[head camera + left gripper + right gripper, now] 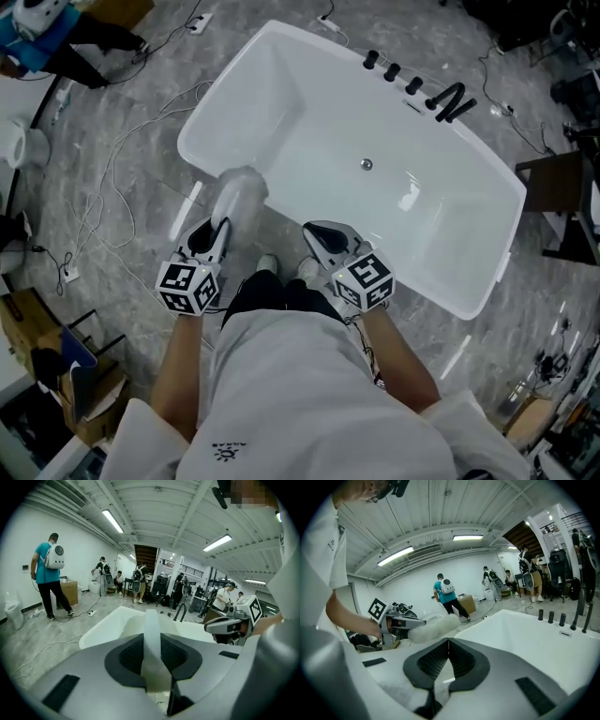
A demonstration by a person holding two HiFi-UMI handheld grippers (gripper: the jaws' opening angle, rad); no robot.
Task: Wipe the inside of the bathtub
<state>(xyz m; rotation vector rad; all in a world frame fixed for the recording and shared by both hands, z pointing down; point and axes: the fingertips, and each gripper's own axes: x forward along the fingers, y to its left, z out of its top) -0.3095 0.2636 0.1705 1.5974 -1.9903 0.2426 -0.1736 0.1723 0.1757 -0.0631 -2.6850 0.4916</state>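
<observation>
The white bathtub (394,112) lies ahead of me, with a drain (367,164) in its floor and black taps (448,101) on the far rim. My left gripper (217,228) is shut on a fluffy white wiping cloth (237,192) that sticks out over the tub's near rim. In the left gripper view the cloth (151,620) stands pinched between the closed jaws of the left gripper (152,641). My right gripper (317,231) hovers beside it at the near rim, shut and empty. In the right gripper view its jaws (449,641) meet, with the cloth (433,626) to the left and the tub (525,639) to the right.
White cables (112,187) and a power strip (199,22) trail over the grey floor left of the tub. Cardboard boxes (23,323) stand at the left, a dark table (562,192) at the right. Several people (47,573) stand farther off in the room.
</observation>
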